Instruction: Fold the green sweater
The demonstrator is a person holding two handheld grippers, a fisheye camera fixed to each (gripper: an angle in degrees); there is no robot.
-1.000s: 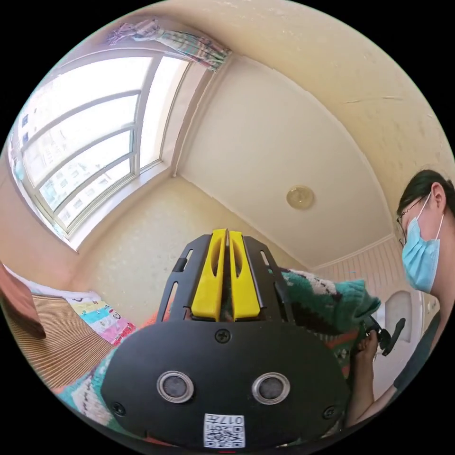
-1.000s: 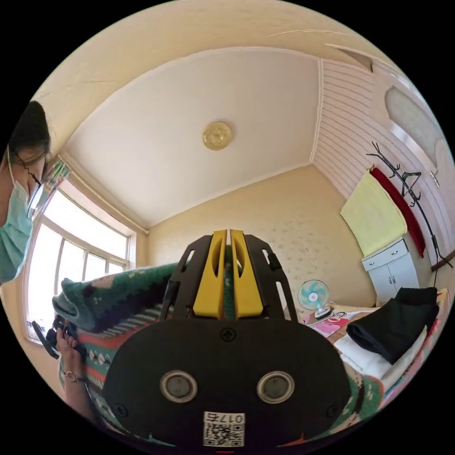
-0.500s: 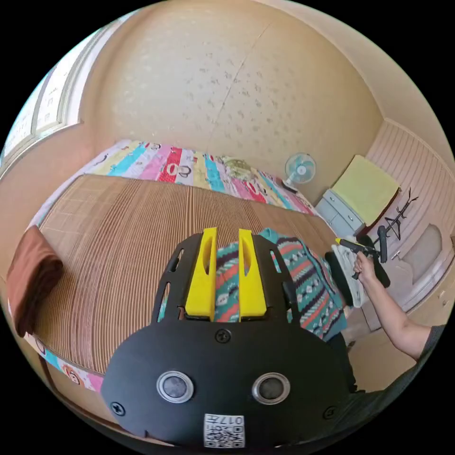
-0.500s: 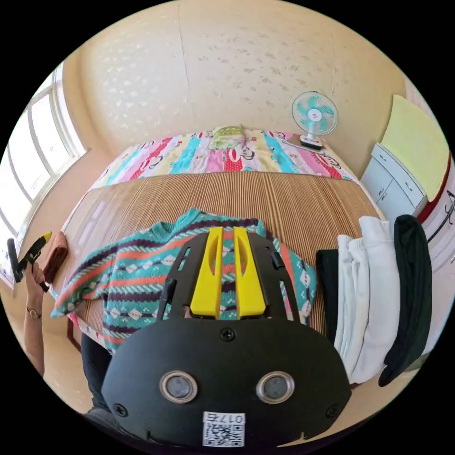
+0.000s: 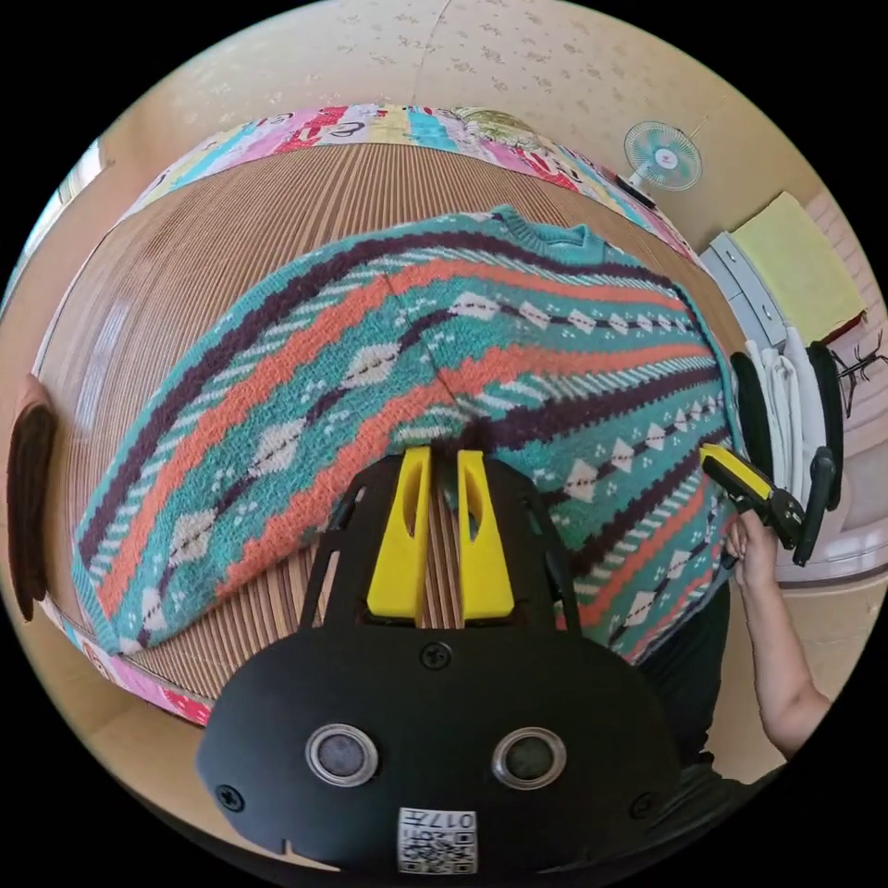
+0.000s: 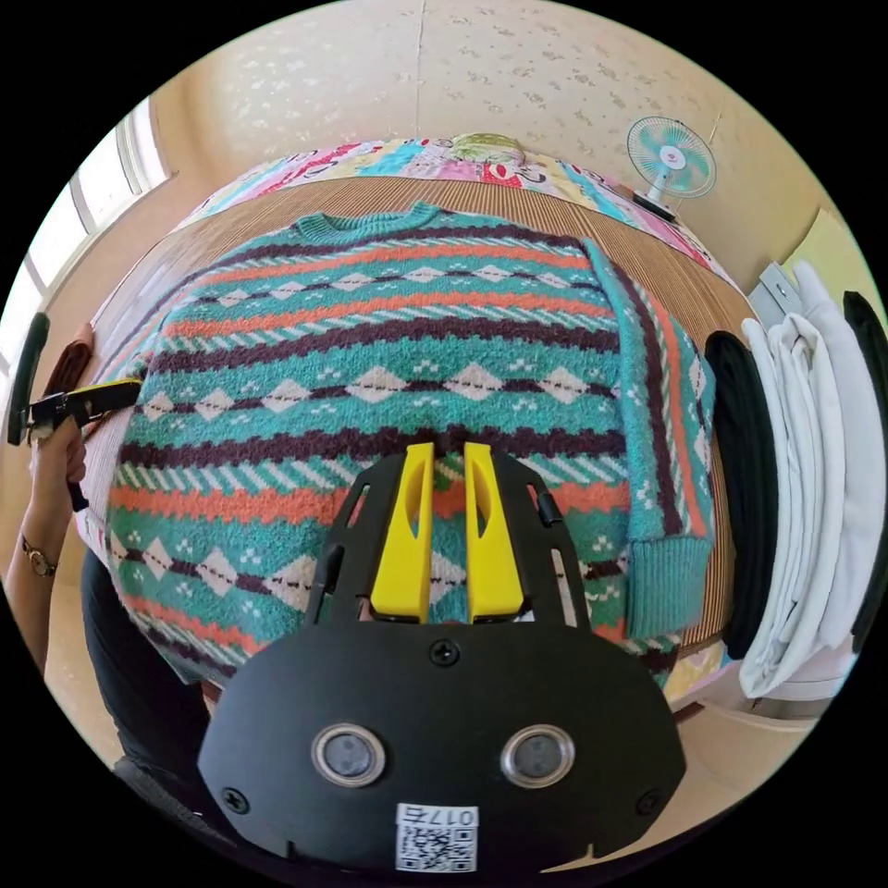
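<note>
The green sweater (image 6: 388, 370), patterned with orange, purple and white bands, lies spread flat on the bamboo mat (image 5: 231, 213) of a bed, neck toward the far wall. Its hem hangs over the near edge. One sleeve is folded down along the body, with its cuff (image 6: 661, 578) near the hem. My left gripper (image 5: 442, 453) hovers open over the lower edge of the other sleeve (image 5: 277, 435), nothing between its jaws. My right gripper (image 6: 449, 449) is open above the sweater's lower middle. Each gripper shows in the other view, held in a hand: right gripper (image 5: 731, 470), left gripper (image 6: 116, 393).
A row of folded white and black clothes (image 6: 805, 481) lies right of the sweater. A folded brown cloth (image 5: 28, 499) sits at the mat's left end. A striped colourful sheet (image 6: 416, 157), a small fan (image 6: 671, 157) and a cabinet (image 5: 740, 277) are beyond the mat.
A second ago both grippers were shut on the sweater, held up toward the ceiling. It now lies spread on the mat and both sets of jaws have opened; both cameras tipped down.
</note>
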